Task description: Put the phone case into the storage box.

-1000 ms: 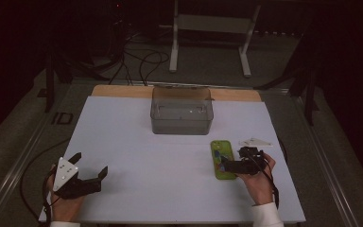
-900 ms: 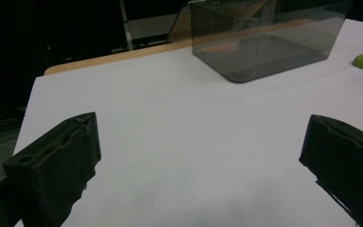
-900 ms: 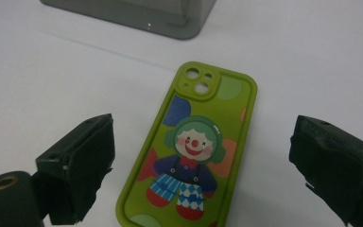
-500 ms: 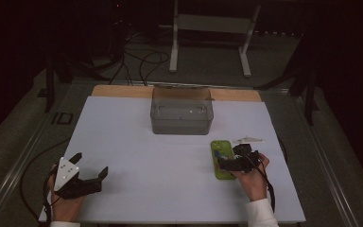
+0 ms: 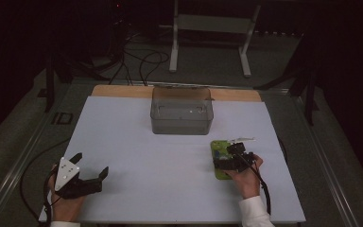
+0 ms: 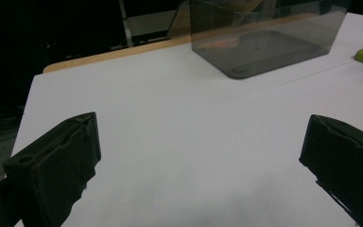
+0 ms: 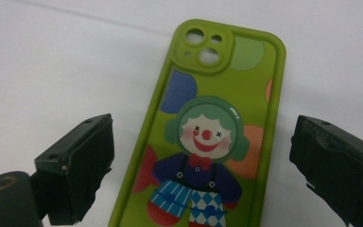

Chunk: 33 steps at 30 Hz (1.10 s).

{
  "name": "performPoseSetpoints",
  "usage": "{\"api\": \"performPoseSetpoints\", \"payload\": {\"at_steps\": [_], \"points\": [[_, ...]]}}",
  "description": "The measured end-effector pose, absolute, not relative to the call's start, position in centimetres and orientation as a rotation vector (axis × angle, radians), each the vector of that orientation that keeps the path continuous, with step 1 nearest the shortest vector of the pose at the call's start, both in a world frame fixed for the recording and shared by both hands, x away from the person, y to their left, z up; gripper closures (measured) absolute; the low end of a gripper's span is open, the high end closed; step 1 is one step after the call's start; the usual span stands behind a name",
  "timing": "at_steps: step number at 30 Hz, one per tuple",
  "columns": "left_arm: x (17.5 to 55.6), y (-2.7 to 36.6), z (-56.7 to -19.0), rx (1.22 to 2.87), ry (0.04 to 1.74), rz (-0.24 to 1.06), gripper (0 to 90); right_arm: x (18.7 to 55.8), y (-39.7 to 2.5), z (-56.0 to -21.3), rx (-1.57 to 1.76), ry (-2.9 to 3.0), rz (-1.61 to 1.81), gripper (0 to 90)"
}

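Table (image 5: 137, 142) holds a clear bin (image 5: 182, 111) at back centre, near the far edge. Phone case (image 5: 219, 153) lies flat at front right, nearer the person than the bin and off to its right, well apart from it. Right gripper (image 5: 230, 161) sits over the case, one jaw on either side of it. Left gripper (image 5: 90, 171) at front left corner, well apart from case and bin, bare table between its jaws.
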<state>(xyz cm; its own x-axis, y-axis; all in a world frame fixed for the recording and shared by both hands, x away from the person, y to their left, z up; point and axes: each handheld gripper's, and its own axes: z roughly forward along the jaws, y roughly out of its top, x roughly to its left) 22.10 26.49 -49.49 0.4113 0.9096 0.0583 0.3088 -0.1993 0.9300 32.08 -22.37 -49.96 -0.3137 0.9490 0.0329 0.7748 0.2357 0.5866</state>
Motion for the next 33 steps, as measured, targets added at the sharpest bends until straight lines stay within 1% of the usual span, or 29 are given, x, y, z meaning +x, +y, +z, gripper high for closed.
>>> {"api": "performPoseSetpoints", "payload": {"at_steps": [17,31,33], "points": [[22.1,26.4,-49.6,1.737,1.066,0.801,0.0,32.6,-21.8,-52.0,1.672,2.202,0.617,6.9],[22.1,26.4,-49.6,1.743,1.068,0.798,0.0,32.4,-21.4,-52.0,1.676,2.2,0.561,8.4],[22.1,26.3,-49.6,1.744,1.068,0.797,0.0,32.4,-21.5,-52.0,1.677,2.202,0.561,10.3]]}}
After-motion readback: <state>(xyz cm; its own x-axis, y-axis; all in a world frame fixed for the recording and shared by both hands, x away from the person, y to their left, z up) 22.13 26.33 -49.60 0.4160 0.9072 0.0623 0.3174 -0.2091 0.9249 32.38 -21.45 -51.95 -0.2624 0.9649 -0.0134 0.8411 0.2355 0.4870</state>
